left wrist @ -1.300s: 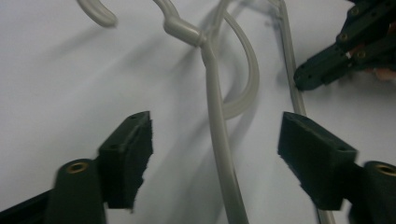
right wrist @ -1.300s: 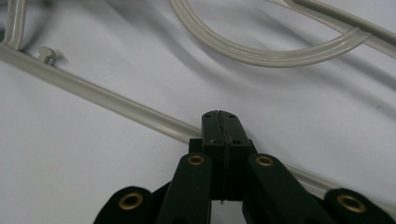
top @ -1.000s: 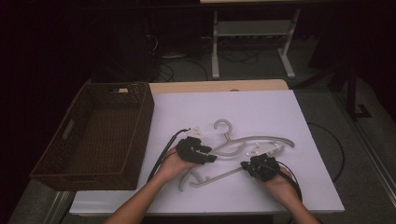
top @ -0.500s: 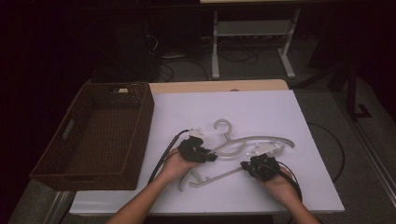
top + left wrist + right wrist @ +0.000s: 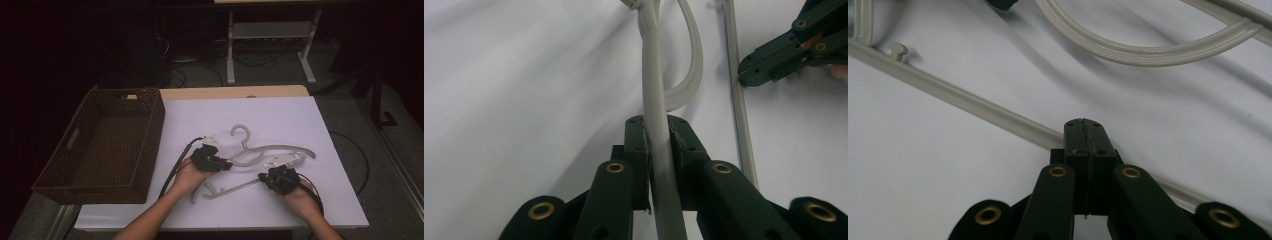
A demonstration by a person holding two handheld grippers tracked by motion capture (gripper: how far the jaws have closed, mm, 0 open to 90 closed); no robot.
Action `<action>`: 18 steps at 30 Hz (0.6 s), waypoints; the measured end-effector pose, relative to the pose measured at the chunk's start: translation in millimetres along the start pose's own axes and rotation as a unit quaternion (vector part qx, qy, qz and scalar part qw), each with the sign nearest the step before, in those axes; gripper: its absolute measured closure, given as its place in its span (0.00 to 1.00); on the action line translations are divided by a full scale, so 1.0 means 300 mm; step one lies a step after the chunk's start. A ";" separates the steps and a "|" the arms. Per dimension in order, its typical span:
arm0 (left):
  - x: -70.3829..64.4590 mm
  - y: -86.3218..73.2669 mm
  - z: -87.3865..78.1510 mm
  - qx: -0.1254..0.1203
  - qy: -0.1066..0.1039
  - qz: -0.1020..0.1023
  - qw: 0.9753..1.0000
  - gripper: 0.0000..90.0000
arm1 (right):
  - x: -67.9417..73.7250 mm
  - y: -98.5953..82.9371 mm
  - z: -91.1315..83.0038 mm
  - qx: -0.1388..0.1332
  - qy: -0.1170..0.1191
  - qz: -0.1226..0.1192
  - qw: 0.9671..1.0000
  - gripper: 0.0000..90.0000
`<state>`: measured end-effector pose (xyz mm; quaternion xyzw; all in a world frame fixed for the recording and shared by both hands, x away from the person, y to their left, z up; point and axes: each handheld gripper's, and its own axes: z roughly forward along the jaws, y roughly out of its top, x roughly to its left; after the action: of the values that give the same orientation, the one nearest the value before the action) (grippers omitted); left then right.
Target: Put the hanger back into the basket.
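Pinching the unlabelled grey hanger [image 5: 659, 125], left claw [image 5: 658, 132]; right claw [image 5: 1086, 137] pressed together.

a big brown woven basket [image 5: 107, 145] sits at the left side of the white table [image 5: 300, 120]. it hangs a bit over the table's left edge. a strip of light wood [image 5: 225, 92] shows along the table's far edge. behind the table, on the dark floor, stands a grey metal rack [image 5: 270, 35]. black cables [image 5: 200, 70] lie on the floor near it.
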<state>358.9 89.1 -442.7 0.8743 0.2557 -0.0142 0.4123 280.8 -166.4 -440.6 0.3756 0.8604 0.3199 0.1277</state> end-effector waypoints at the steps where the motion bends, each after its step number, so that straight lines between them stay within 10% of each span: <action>1: -0.002 0.000 0.000 -0.002 0.002 0.000 1.000 0.90 | -0.001 0.000 0.000 0.000 0.001 0.000 1.000 1.00; 13: -0.010 0.009 -0.021 -0.009 0.026 0.022 0.999 0.92 | -0.003 0.006 -0.051 -0.054 0.004 -0.002 0.999 0.99; 18: -0.011 0.014 -0.034 -0.015 0.028 0.022 0.999 0.92 | -0.006 0.009 -0.093 -0.097 -0.002 0.005 0.995 0.82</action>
<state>355.9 93.0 -432.2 0.8733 0.2483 0.0233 0.4186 270.8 -179.0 -417.6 0.3667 0.8231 0.4018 0.1632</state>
